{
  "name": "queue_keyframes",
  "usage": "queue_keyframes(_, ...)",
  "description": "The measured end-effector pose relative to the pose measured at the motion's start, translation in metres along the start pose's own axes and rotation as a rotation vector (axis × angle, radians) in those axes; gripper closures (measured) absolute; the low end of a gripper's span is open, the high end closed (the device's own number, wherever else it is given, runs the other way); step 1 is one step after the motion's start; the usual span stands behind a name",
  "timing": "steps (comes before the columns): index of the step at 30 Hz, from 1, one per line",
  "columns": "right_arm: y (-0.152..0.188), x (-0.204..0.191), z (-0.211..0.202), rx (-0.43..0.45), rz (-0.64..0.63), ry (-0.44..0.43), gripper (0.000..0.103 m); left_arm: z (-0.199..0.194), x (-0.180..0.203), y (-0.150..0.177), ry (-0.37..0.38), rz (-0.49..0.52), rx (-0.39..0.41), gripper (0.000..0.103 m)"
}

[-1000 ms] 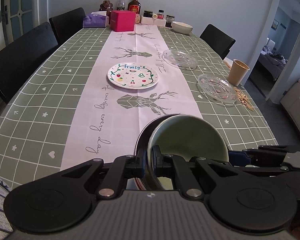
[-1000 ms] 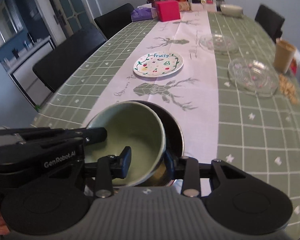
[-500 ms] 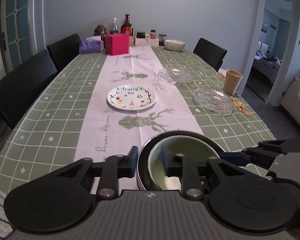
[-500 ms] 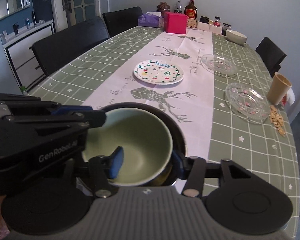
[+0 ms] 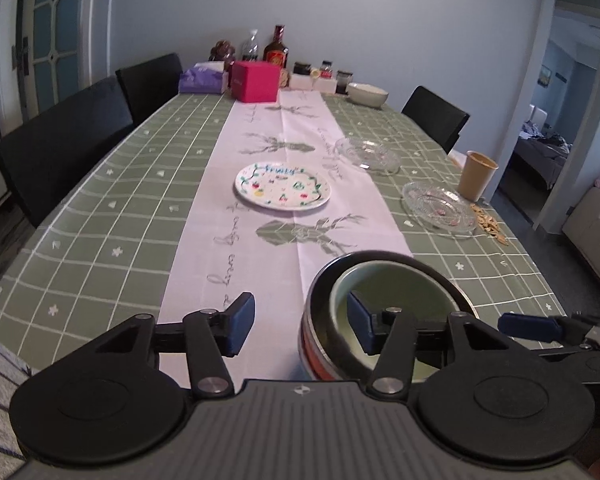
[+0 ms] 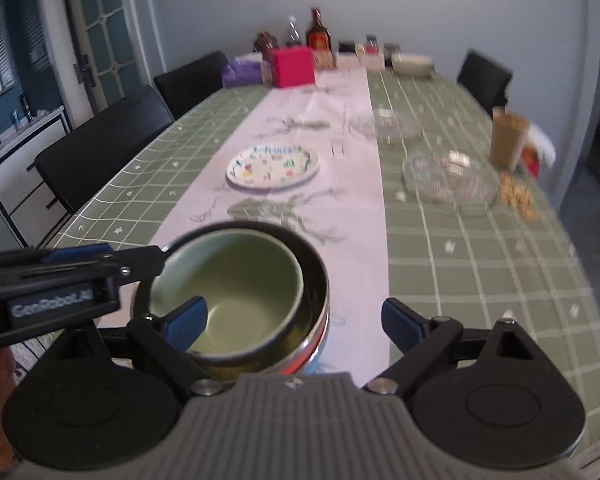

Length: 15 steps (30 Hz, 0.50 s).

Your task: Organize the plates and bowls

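A pale green bowl (image 5: 396, 288) sits nested inside a dark metal bowl (image 5: 324, 280) at the near end of the table; both also show in the right wrist view, green bowl (image 6: 236, 280) and metal bowl (image 6: 320, 280). My left gripper (image 5: 300, 322) is open, its left finger over the tablecloth, its right finger over the green bowl. My right gripper (image 6: 294, 320) is open, its left finger over the green bowl. A white "Fruity" plate (image 5: 283, 185) lies mid-table. Two clear glass plates (image 5: 366, 150) (image 5: 438, 206) lie to the right.
A tan cup (image 5: 477, 176) and scattered nuts (image 5: 490, 224) sit by the right edge. A pink box (image 5: 256, 81), bottles, jars, a tissue pack and a white bowl (image 5: 367, 94) stand at the far end. Black chairs (image 5: 64, 148) line both sides.
Both grippers have opened wide and let go of the green bowl, which has dropped level into the metal bowl. Both grippers have drawn back and risen a little.
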State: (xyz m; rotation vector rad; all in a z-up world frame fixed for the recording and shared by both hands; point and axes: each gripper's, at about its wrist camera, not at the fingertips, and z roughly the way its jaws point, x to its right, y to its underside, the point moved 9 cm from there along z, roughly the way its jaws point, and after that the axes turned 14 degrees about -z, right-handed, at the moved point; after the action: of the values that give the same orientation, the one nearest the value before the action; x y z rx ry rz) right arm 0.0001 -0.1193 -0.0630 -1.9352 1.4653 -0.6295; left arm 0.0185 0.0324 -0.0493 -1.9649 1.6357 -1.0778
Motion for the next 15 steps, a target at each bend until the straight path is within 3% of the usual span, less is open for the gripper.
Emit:
queue_keyframes(8, 0.019, -0.003, 0.020, -0.040, 0.136, -0.105, 0.013, 0.018, -0.012, 0.012, 0.035, -0.087, -0.106, 0.035)
queue_keyframes(12, 0.028, -0.007, 0.029, -0.066, 0.208, -0.184, 0.031, 0.032, -0.019, 0.023, 0.040, -0.158, -0.199, 0.036)
queue_keyframes(15, 0.031, -0.005, 0.033, -0.075, 0.233, -0.177, 0.038, 0.035, -0.019, 0.026, 0.052, -0.180, -0.225, 0.037)
